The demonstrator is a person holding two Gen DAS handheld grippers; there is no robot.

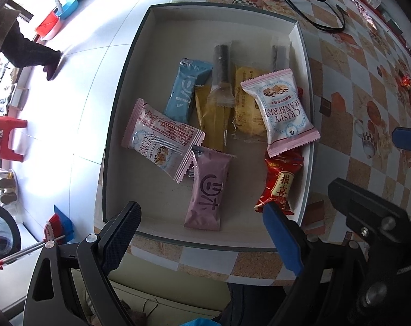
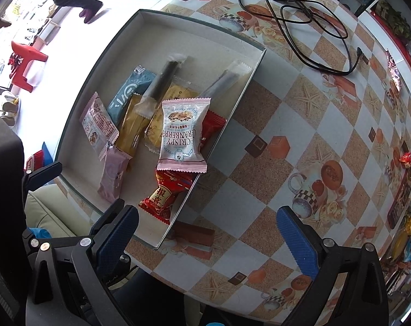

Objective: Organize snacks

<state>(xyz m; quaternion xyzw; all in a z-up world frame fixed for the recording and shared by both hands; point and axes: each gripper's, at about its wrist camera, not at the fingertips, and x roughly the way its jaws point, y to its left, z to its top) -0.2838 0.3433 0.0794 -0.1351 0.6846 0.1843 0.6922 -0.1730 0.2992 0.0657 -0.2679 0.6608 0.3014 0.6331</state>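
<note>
**Desk:** What's in the shot?

**Photographer:** A shallow white box point(image 1: 300, 40) sits at the corner of a checkered tabletop point(image 2: 300, 114), holding a loose spread of wrapped snacks. A pink-edged cranberry crisp packet point(image 1: 281, 111) lies on top near the box's right wall, partly over a yellow biscuit pack point(image 1: 246, 108). A second cranberry packet point(image 1: 162, 138) lies on the left, beside a blue bar point(image 1: 186, 92). A mauve bar point(image 1: 208, 190) sits near the front edge, and a red candy pack point(image 1: 280, 182) rests against the right wall.

**Desk:** And the tools?

**Photographer:** The left hand-held gripper point(image 1: 202, 233) hangs over the box's near edge, jaws spread wide, holding nothing. Its blue fingertip point(image 1: 281, 239) shows just in front of the red candy; whether they touch, I cannot tell. The right hand-held gripper point(image 2: 208, 236) is also spread wide and empty, above the box's near corner and the tabletop beside it.

**Desk:** Anything else?

**Photographer:** Two dark wafer sticks in clear sleeves point(image 2: 162, 81) lie toward the back of the box. A black cable point(image 2: 314, 27) loops across the tabletop beyond it.
</note>
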